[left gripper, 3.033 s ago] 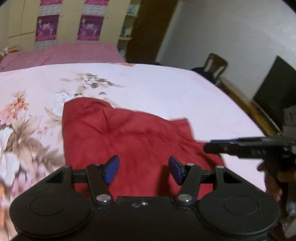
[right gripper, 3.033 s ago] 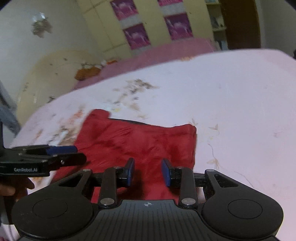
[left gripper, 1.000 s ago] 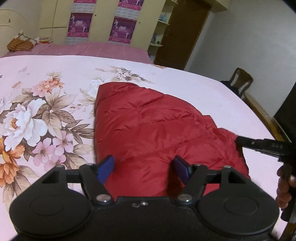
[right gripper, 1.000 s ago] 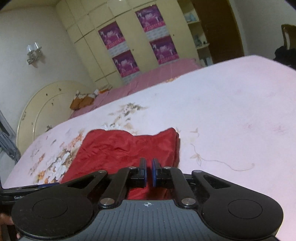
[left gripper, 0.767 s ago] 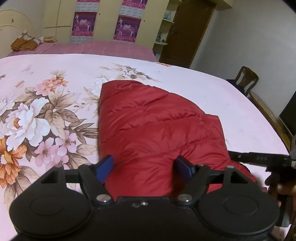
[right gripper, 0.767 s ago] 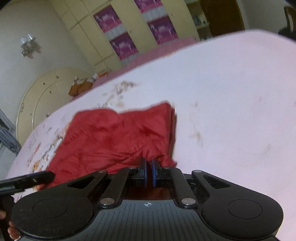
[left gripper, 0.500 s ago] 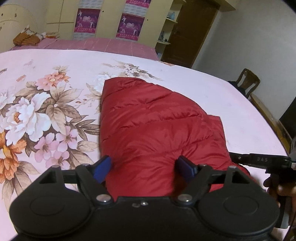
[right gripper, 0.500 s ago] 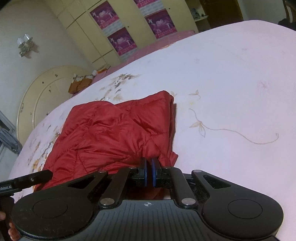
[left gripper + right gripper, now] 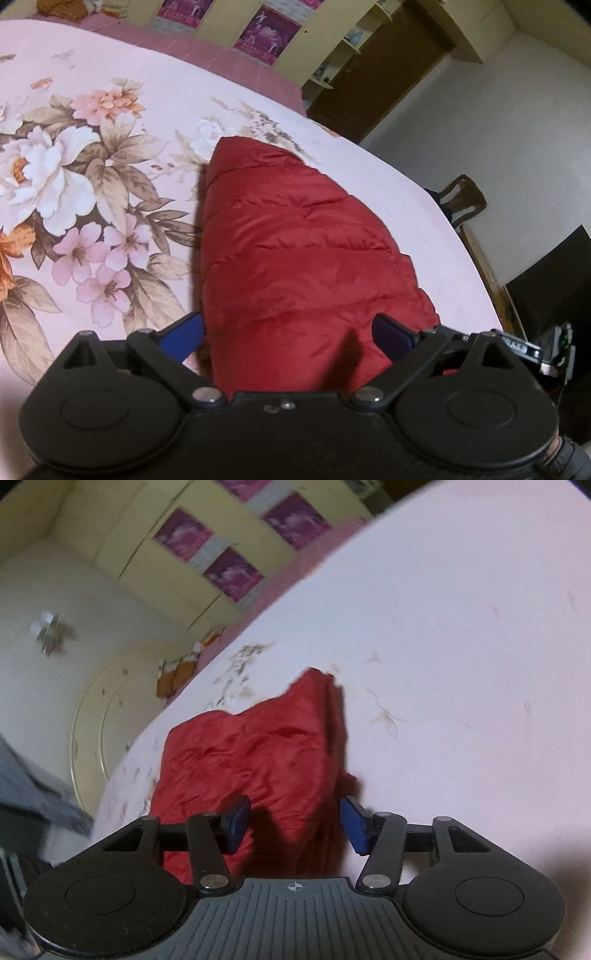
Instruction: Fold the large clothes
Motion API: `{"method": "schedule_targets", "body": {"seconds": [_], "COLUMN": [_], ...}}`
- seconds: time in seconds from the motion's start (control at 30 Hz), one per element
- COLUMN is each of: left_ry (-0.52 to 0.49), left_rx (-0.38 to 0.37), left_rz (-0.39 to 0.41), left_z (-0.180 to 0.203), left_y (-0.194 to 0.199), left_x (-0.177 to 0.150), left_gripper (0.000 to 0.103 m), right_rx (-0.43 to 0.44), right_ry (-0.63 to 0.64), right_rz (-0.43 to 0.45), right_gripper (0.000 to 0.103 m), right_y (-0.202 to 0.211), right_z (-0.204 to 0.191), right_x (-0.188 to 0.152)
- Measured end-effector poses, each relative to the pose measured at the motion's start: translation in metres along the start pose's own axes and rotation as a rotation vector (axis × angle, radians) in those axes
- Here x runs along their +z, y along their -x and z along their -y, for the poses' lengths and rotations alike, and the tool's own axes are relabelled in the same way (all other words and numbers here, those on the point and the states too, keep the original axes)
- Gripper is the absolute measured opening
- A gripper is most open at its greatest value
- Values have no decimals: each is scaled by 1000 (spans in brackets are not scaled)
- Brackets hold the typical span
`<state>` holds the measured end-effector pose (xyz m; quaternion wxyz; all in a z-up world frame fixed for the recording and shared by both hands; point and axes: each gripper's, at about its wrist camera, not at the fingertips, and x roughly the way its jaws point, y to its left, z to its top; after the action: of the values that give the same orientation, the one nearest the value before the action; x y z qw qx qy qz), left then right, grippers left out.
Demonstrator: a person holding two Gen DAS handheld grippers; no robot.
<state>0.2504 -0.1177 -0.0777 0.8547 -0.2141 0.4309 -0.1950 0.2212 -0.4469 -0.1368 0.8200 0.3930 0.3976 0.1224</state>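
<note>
Red quilted jacket [image 9: 295, 258] — folded, lying on the floral bedsheet [image 9: 92, 177]. Right gripper [image 9: 295, 821]: jaws clamped half a second ago, now wide, hem dropped. Left gripper [image 9: 288, 332]: wide, empty, hovering over the near edge. Fold looks set — next crease likely.

My right tongs [image 9: 295, 825] gape wide, blue pads empty, over the near end of a crumpled red quilted puffer jacket [image 9: 255, 753] lying on the pale pink floral bedsheet [image 9: 461, 646]. Cream wardrobe with purple posters [image 9: 232, 542] behind, blurred.
</note>
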Motion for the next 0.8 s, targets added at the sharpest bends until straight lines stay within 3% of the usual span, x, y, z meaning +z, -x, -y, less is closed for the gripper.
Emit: {"method": "schedule_targets", "body": {"seconds": [0.1,0.4,0.47,0.5,0.63,0.8], "left_ry": [5,43,40,41,68,129], "left_rx": [2,-3,-18,-28,-108,-135], "left_rz": [-12,-21,-25,-30,-66,-73], "left_z": [-5,-17,-17,-18,-21,-25], "left_y": [-4,-2,-2,-3,-13,-24], "left_x": [0,-3,-3,-3,-2,-1], "left_gripper": [97,97,96,96,94,95], "right_rx": [12,-35,-57,-57,-16,27], "right_ry": [-3,98,108,97,73,69], "right_rz": [-45,-45,-36,-44,-72,-83], "right_gripper": [54,55,58,64,64,63], "right_y": [-15,-22,-17,-16,-26,-37], "right_z": [1,-17,-16,-14,-7,-8], "right_x": [-4,-6,-3,-2,-1,3]}}
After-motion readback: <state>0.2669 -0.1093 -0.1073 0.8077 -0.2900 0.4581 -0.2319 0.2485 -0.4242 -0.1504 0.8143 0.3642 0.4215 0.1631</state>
